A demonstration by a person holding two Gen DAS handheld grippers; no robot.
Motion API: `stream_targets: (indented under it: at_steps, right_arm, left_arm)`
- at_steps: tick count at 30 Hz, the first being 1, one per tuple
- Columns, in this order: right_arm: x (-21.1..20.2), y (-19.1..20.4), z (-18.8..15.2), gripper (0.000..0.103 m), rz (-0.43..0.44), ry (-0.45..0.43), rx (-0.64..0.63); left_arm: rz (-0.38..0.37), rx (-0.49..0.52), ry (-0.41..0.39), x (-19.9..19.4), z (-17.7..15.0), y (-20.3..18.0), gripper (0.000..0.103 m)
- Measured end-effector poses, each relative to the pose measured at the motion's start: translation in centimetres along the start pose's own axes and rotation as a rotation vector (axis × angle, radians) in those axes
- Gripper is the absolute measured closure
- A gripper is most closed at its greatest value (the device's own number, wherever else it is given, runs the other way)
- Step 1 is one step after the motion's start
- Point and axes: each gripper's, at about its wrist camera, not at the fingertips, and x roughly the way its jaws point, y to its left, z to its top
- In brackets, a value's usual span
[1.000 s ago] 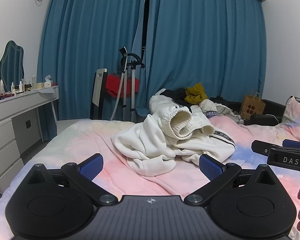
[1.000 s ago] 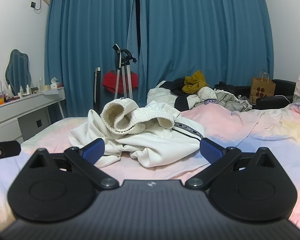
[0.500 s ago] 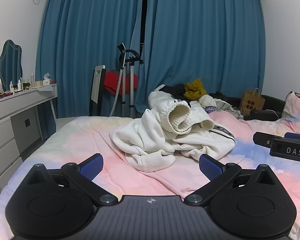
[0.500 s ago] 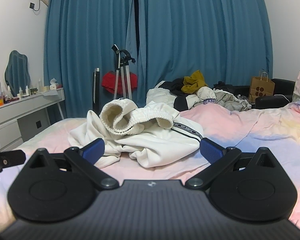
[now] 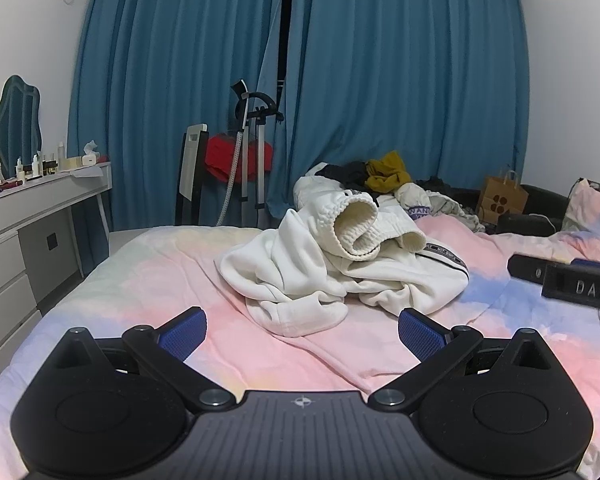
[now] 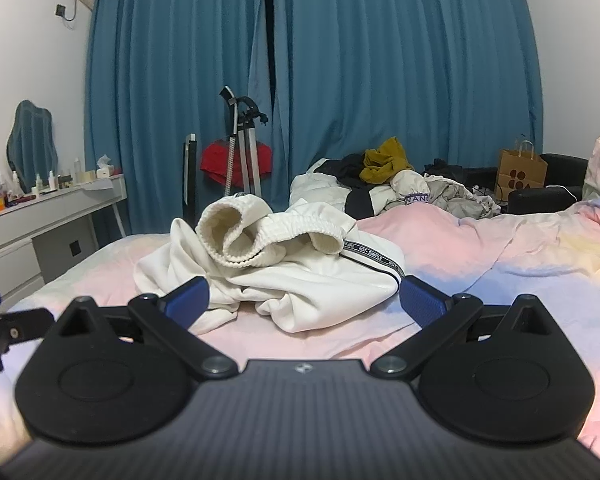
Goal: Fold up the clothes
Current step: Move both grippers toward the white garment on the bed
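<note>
Room: bedroom, blue curtains (image 5: pixel 400 92) behind, desk (image 5: pixel 40 208) on the left, pastel bed (image 5: pixel 148 280) fills the foreground.
Garment: white sweatpants (image 5: pixel 340 264) lie crumpled in a heap mid-bed, ribbed cuff (image 5: pixel 358 228) standing open on top, black-taped side stripe (image 6: pixel 374 258) running down the right edge. Not flat, not folded.
Other clothes: mixed pile (image 6: pixel 384 184) at the far edge of the bed, also unfolded.
Left gripper (image 5: pixel 302 330): fingers wide apart, nothing between them, hovers above the sheet just short of the heap.
Right gripper (image 6: pixel 302 300): fingers wide apart, nothing held; heap sits right ahead between the pads, contact with the cloth can't be confirmed.
Stage: judging by the heap, the garment needs spreading before any fold makes sense.
How to do it well: find the waistband and one leg end, pinch a single layer at each, not the bunched mass. Lift and pull apart so the legs hang free, lay flat, legs aligned on the stripe.
Risk: grabbing several layers locks the tangle; soft fleece slips from a shallow pinch, so bite deep.
</note>
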Motion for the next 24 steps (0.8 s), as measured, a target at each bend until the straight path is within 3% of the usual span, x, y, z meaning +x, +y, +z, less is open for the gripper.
stream_targets:
  at_steps: [12, 17, 24]
  right_arm:
    - [-1.5, 0.7, 1.1, 0.000, -0.072, 0.010, 0.043]
    - [-3.3, 1.6, 4.3, 0.000, -0.078, -0.026, 0.084]
    - [-4.6, 4.4, 9.5, 0.000, -0.102, -0.009, 0.077]
  left_arm:
    - [-0.013, -0.018, -0.030, -1.1, 0.3, 0.5, 0.000]
    - [-0.030, -0.060, -0.049, -2.2, 0.9, 1.7, 0.000]
    - [-0.056, -0.087, -0.075, -3.9, 1.4, 2.9, 0.000]
